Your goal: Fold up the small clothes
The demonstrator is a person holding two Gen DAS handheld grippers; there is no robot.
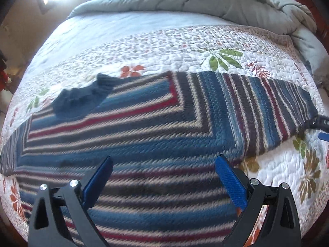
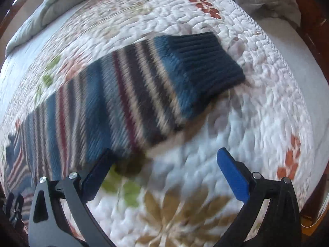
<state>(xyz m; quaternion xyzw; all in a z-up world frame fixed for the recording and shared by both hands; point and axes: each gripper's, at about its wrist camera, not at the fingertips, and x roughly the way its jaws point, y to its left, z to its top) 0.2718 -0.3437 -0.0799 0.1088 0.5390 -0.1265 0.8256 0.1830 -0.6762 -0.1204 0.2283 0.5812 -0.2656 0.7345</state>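
Note:
A small striped knit sweater in blue, red, navy and cream lies flat on the floral quilt, collar at the left, one sleeve stretched to the right. My left gripper is open and empty, hovering over the sweater's body. In the right wrist view the same sleeve runs diagonally, its dark ribbed cuff at the upper right. My right gripper is open and empty, just below the sleeve over the quilt. It also shows at the right edge of the left wrist view.
A grey-blue comforter is bunched at the far side of the bed, on a pale blue sheet. A wooden bed frame rims the bed. The right wrist view is motion-blurred.

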